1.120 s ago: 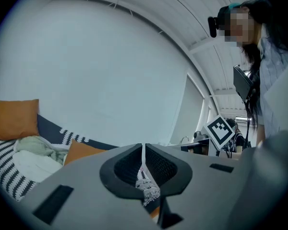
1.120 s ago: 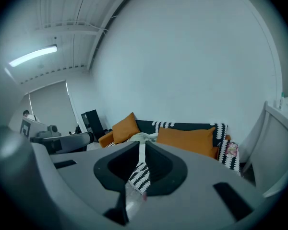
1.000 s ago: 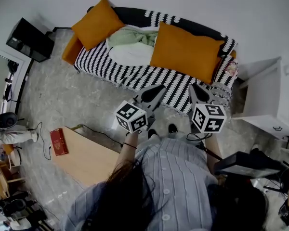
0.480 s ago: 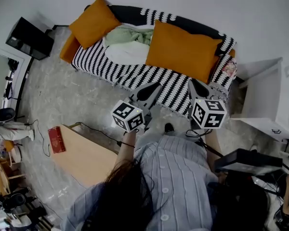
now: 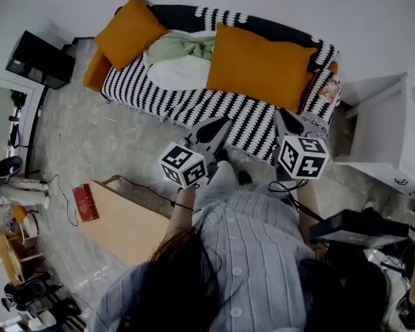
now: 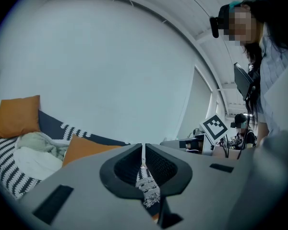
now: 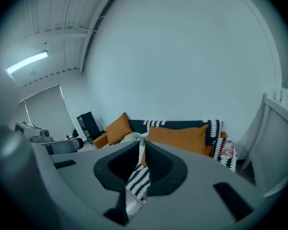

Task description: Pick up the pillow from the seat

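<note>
A person in a striped shirt stands facing a sofa (image 5: pixel 194 104) with a black-and-white zigzag cover, holding a gripper in each hand. The left gripper (image 5: pixel 221 124) has its jaws pressed together with nothing between them, and the right gripper (image 5: pixel 282 120) is the same, closed and empty. Both point at the sofa's near edge, side by side, well short of the cushions. The large pillow (image 5: pixel 261 66), orange, lies on the right half of the seat, leaning back against the dark backrest. A small pillow (image 5: pixel 130 30) of the same orange is propped at the far left corner, partly over the left arm. Between the two sits a crumpled heap of pale green and white blanket (image 5: pixel 181 55), touching the large pillow's left edge. A floral cushion (image 5: pixel 330 88) is tucked at the sofa's right end, just beside the large pillow. To the right of the sofa stands a white cabinet (image 5: pixel 382 131). Near left, a wooden tabletop (image 5: pixel 124 227) carries a red book (image 5: pixel 85 203) at its left edge, and a black box (image 5: pixel 40 59) sits on the floor to the left of the sofa.
</note>
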A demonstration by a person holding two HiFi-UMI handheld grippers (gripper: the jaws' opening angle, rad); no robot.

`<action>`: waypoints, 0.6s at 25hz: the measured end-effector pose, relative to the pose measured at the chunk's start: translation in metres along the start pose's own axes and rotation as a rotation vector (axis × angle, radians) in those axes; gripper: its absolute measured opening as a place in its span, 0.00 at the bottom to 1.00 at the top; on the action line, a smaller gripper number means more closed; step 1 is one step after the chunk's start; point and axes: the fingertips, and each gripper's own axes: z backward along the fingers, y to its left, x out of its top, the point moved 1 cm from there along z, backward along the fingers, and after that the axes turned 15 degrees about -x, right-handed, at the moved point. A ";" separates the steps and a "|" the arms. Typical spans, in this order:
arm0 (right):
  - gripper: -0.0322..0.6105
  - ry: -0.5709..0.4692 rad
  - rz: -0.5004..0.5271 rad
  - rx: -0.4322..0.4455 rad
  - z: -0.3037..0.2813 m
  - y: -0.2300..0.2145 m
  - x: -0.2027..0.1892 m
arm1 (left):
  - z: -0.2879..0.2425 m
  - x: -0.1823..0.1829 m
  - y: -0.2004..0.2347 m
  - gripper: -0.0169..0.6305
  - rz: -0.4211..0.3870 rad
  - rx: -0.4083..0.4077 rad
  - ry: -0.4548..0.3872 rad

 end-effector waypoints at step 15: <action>0.12 0.028 -0.036 -0.090 -0.075 0.019 0.013 | -0.002 0.029 0.104 0.05 0.014 -0.052 0.031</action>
